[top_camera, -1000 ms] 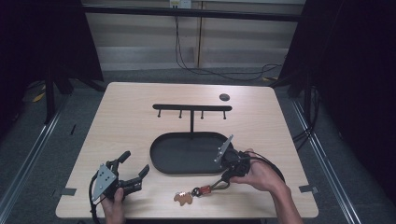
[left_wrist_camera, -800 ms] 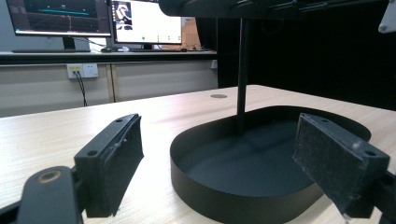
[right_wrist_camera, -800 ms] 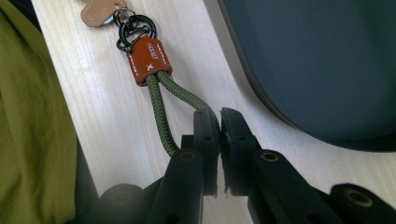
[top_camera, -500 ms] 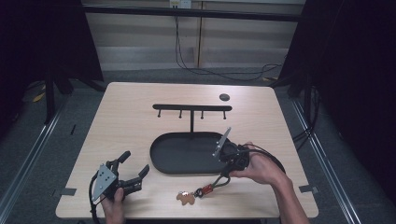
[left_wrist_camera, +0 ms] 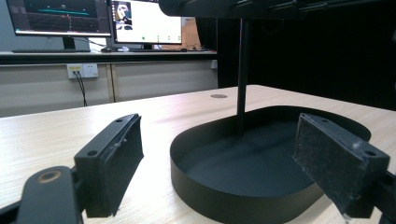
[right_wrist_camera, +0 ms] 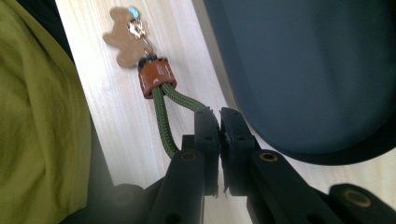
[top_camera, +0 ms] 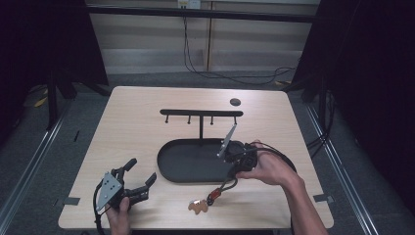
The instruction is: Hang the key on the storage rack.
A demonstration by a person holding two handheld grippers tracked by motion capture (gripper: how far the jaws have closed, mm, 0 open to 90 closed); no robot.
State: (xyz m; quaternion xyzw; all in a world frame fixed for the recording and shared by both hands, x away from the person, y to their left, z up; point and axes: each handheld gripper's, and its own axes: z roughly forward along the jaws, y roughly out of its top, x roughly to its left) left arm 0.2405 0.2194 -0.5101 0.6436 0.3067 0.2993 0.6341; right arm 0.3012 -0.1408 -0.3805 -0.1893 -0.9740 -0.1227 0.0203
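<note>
We see the keychain (top_camera: pixel 209 199) with its green cord loop (right_wrist_camera: pixel 164 122) pinched between the closed jaws of the right gripper (top_camera: pixel 229 183), just in front of the black oval tray (top_camera: pixel 171 166), near that tray's right front curve; the cord runs down from the jaws to a brown leather clasp (right_wrist_camera: pixel 156 77), and below the clasp hangs a tan bear-shaped charm (right_wrist_camera: pixel 122 39), which lies on or just above the wooden table (top_camera: pixel 137 127), and we cannot tell which; the right hand (top_camera: pixel 269 169) holds its gripper beside the tray's right end, tilted down toward the table's front edge; from the tray's back rim a thin post rises to a black rack (top_camera: pixel 200 113) with small pegs under its bar; well to the left of the tray, near the table's front left corner, the left gripper (top_camera: pixel 139 182) rests in the left hand (top_camera: pixel 118 215) with its jaws wide apart and nothing between them, pointing toward the tray; beyond the rack, a small dark disc (top_camera: pixel 235 102) lies on the table.
</note>
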